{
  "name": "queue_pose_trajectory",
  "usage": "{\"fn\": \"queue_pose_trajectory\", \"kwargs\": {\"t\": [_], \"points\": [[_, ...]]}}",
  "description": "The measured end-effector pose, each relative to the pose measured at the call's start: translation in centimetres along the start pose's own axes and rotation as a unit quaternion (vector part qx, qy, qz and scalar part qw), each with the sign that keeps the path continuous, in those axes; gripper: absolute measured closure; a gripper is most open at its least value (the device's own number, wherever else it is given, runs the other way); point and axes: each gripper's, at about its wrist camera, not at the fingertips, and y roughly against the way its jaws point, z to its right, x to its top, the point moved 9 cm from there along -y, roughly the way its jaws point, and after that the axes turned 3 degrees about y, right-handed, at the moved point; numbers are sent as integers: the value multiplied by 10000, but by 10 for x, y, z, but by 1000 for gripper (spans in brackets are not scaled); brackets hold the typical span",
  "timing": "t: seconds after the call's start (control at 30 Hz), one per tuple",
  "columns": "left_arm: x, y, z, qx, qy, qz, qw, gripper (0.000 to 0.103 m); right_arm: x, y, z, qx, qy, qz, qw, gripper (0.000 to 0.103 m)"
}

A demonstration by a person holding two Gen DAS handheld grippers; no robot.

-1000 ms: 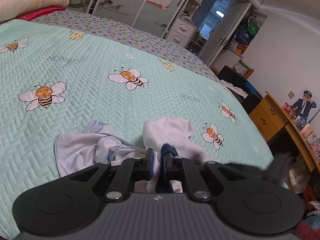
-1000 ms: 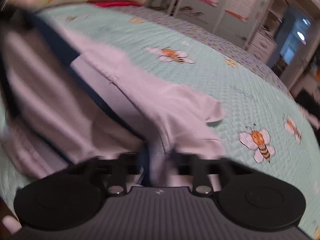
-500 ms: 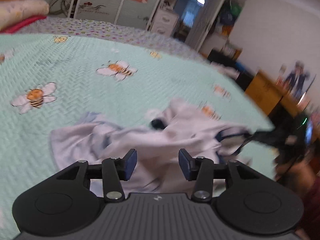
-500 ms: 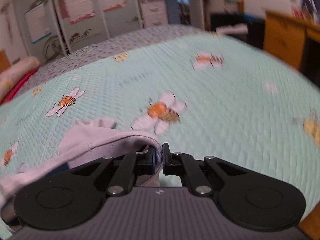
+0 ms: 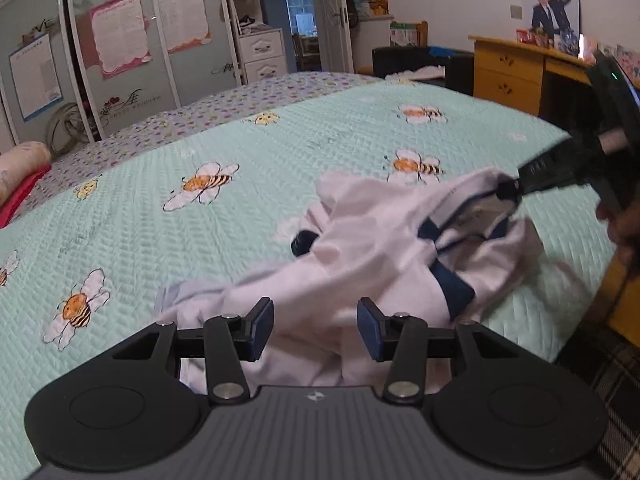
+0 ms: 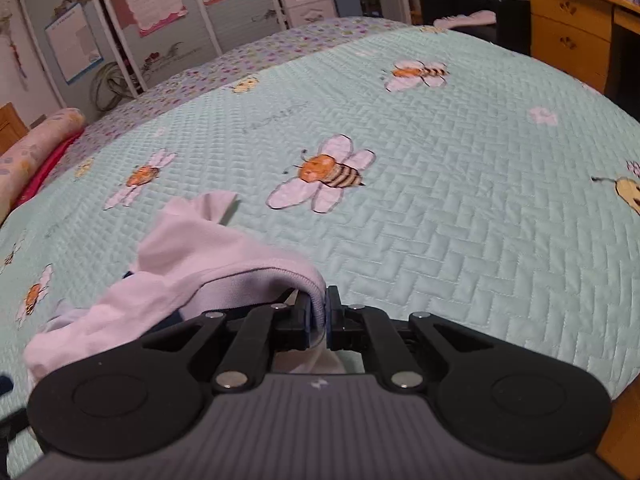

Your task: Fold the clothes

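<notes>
A white garment with navy trim [image 5: 372,240] lies crumpled on the mint bee-print bedspread [image 5: 240,152]. My left gripper [image 5: 315,330] is open just above its near folds, nothing between the pads. In the left wrist view my right gripper [image 5: 510,190] comes in from the right, shut on the garment's ribbed edge and lifting it. From the right wrist view, that gripper [image 6: 319,312] pinches the ribbed hem [image 6: 280,270], with the rest of the garment [image 6: 172,276] trailing off to the left.
The bed's near right edge [image 5: 560,320] drops to a plaid floor covering. A yellow wooden desk [image 5: 516,68] stands right of the bed, a black chair [image 5: 412,60] beyond it. Wardrobe doors [image 5: 120,40] line the far wall; pillows [image 6: 36,144] lie far left.
My left gripper let go of the garment and opened. My right gripper carried its held edge out to the right, stretching the garment across the bedspread.
</notes>
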Motion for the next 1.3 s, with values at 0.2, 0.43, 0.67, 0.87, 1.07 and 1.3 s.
{"fn": "queue_pose_trajectory", "kwargs": {"t": [0.2, 0.43, 0.67, 0.87, 1.07, 1.3], "points": [[-4, -40, 9, 83, -595, -279, 9978, 55, -1, 2, -8, 50, 102, 4, 9999, 97], [4, -41, -2, 141, 307, -174, 9993, 103, -3, 11, -12, 90, 120, 25, 9999, 97], [45, 45, -87, 922, 1767, 923, 9756, 103, 4, 36, -47, 1040, 262, 152, 9941, 92], [14, 64, -144, 1603, 2533, 746, 9511, 103, -15, 58, -102, 2185, 1177, 7, 9687, 75], [-29, 52, -161, 1726, 3084, 257, 9351, 103, -7, 65, -92, 2201, 1275, 114, 9670, 59], [-33, 46, -159, 1653, 3032, 220, 9382, 103, 9, 37, -72, 1675, 1347, 8, 9766, 43]]}}
